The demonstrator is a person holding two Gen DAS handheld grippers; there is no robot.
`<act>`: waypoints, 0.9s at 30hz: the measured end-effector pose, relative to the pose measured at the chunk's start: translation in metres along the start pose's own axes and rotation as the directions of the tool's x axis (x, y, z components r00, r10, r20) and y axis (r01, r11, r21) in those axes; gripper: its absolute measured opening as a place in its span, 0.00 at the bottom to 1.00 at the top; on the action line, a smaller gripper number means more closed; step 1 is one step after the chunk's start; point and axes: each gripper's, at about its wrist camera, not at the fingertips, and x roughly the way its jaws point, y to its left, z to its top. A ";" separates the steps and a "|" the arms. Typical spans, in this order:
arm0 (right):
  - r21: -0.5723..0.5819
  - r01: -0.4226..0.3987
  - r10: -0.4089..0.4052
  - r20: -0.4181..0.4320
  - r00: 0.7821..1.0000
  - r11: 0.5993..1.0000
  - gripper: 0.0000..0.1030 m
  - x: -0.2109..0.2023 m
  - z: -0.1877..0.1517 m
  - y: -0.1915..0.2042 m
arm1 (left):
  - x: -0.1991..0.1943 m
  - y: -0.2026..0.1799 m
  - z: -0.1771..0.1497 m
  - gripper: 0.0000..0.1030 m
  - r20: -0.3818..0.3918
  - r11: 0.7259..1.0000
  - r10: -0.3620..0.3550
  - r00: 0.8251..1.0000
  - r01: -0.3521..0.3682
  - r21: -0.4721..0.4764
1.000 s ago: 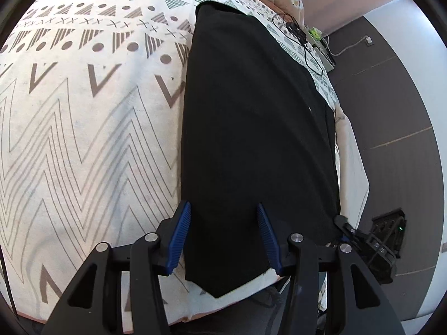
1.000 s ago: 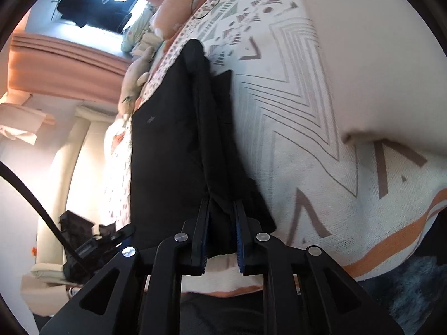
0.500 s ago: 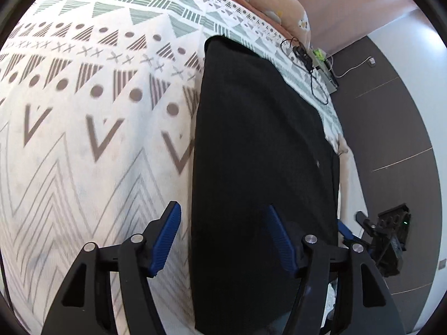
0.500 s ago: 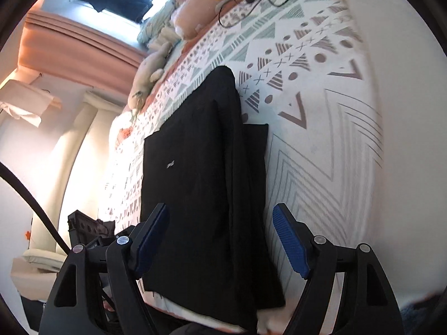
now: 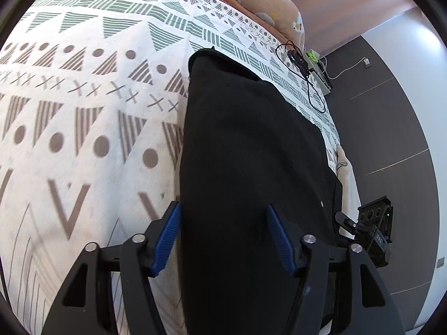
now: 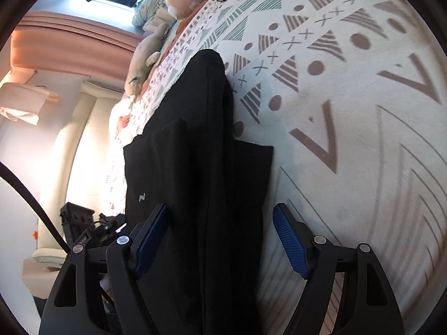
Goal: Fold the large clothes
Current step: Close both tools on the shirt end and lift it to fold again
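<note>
A large black garment [image 5: 251, 162] lies folded lengthwise in a long strip on the patterned bedspread [image 5: 83, 97]. It also shows in the right wrist view [image 6: 201, 167], with a small white logo and a layered fold along its right side. My left gripper [image 5: 223, 237] is open, its blue pads spread over the garment's near part. My right gripper [image 6: 220, 240] is open too, its pads either side of the garment's near part. Neither holds cloth.
A black cable [image 5: 304, 78] lies on the bedspread beyond the garment. Pillows and soft toys [image 6: 148, 58] sit at the head of the bed. A black device [image 5: 374, 234] stands beside the bed, over dark floor [image 5: 391, 139].
My right gripper has let go of the garment's fold and opened wide. Both grippers have moved forward along the garment, toward its far end.
</note>
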 end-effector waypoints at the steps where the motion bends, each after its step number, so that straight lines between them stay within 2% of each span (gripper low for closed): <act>1: 0.001 -0.008 0.008 -0.002 1.000 1.000 0.73 0.003 0.003 0.000 | 0.004 -0.001 0.004 0.60 -0.001 1.000 0.001 1.000 -0.001 0.001; 5: 0.007 -0.056 0.056 -0.038 0.998 0.998 0.73 0.021 0.016 0.001 | 0.014 0.003 0.013 0.60 -0.006 1.000 0.001 1.000 -0.001 -0.012; 11: -0.032 -0.060 0.058 -0.078 0.995 0.998 0.73 0.047 0.035 0.010 | 0.036 0.014 0.026 0.60 -0.043 0.996 -0.019 0.999 0.015 -0.092; 12: -0.035 -0.060 0.057 -0.084 0.995 0.998 0.70 0.050 0.038 0.011 | 0.038 0.015 0.028 0.60 -0.043 0.994 -0.031 0.999 0.026 -0.111; 16: -0.031 -0.059 0.055 -0.107 0.993 0.998 0.33 0.059 0.046 0.013 | 0.036 0.006 0.028 0.48 -0.032 0.993 -0.015 0.999 0.011 -0.117; 18: -0.050 -0.052 0.047 -0.095 0.994 0.997 0.25 0.057 0.044 0.019 | 0.031 -0.002 0.027 0.44 -0.019 0.995 -0.009 1.000 0.007 -0.101; 22: -0.092 -0.031 0.026 -0.056 0.998 0.995 0.20 0.044 0.037 0.040 | 0.020 -0.013 0.027 0.37 -0.006 0.995 -0.029 1.000 0.029 -0.093; 27: -0.148 -0.035 0.032 -0.023 0.999 0.988 0.19 0.024 0.025 0.066 | -0.006 -0.026 0.026 0.36 0.030 0.995 -0.064 0.998 0.066 -0.070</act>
